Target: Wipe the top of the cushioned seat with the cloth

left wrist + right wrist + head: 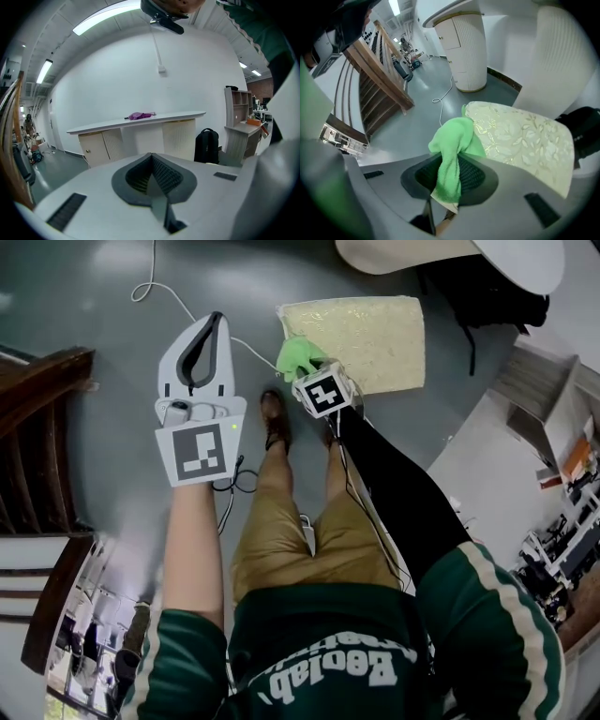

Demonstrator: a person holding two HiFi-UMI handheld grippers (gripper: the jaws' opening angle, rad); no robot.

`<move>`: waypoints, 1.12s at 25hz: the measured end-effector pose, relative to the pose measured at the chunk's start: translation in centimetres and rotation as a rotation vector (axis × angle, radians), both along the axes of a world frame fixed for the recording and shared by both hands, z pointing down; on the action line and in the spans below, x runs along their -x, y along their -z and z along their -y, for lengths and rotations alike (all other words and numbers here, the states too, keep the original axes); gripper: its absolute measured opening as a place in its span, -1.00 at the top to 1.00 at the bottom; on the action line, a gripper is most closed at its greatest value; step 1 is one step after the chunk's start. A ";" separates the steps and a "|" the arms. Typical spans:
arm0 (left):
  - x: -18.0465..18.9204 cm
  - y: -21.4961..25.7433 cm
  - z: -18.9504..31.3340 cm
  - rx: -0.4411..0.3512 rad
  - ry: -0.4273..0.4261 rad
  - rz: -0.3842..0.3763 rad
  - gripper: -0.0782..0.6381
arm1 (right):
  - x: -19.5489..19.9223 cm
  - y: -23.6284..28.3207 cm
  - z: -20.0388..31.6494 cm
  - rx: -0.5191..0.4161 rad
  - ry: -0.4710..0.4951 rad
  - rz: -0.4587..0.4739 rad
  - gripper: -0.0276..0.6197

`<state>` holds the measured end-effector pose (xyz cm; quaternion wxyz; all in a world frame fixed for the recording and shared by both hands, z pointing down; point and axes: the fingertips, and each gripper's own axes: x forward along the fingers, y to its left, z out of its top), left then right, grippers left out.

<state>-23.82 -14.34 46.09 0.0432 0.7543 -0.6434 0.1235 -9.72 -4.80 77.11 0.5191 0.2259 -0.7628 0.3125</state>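
Our right gripper [449, 183] pinches a fluffy green cloth [453, 140] at the cream leaf-patterned cushioned seat's [525, 140] corner. Our left gripper [152, 182] is closed and empty.

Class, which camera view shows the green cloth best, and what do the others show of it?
The right gripper view: the green cloth hangs at the centre, pinched between the jaws. The head view shows the cloth small and bunched. The left gripper view misses it.

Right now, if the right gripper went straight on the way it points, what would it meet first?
Most likely the cushioned seat, at its near corner, with the cloth clamped in the right gripper touching first. Depth is unclear.
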 end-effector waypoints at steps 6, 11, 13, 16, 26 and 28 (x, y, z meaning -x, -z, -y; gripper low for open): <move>-2.8 -0.3 0.8 0.002 -0.025 -0.008 0.75 | -2.8 0.4 1.6 -0.047 0.014 -0.018 0.62; -7.0 -0.5 2.1 0.000 -0.052 -0.026 0.75 | -9.7 0.4 4.2 -0.064 -0.065 -0.072 0.63; -8.8 -0.4 2.8 -0.003 -0.061 -0.026 0.75 | -13.2 0.6 5.4 -0.072 -0.094 -0.108 0.63; -11.8 -0.3 3.7 -0.011 -0.070 -0.027 0.75 | -18.5 0.6 7.1 -0.083 -0.143 -0.144 0.63; -18.7 -0.1 5.6 -0.006 -0.086 -0.029 0.75 | -32.0 0.3 10.8 -0.093 -0.258 -0.246 0.63; -19.7 0.0 5.9 -0.008 -0.090 -0.034 0.75 | -34.0 -0.1 10.8 -0.081 -0.272 -0.274 0.63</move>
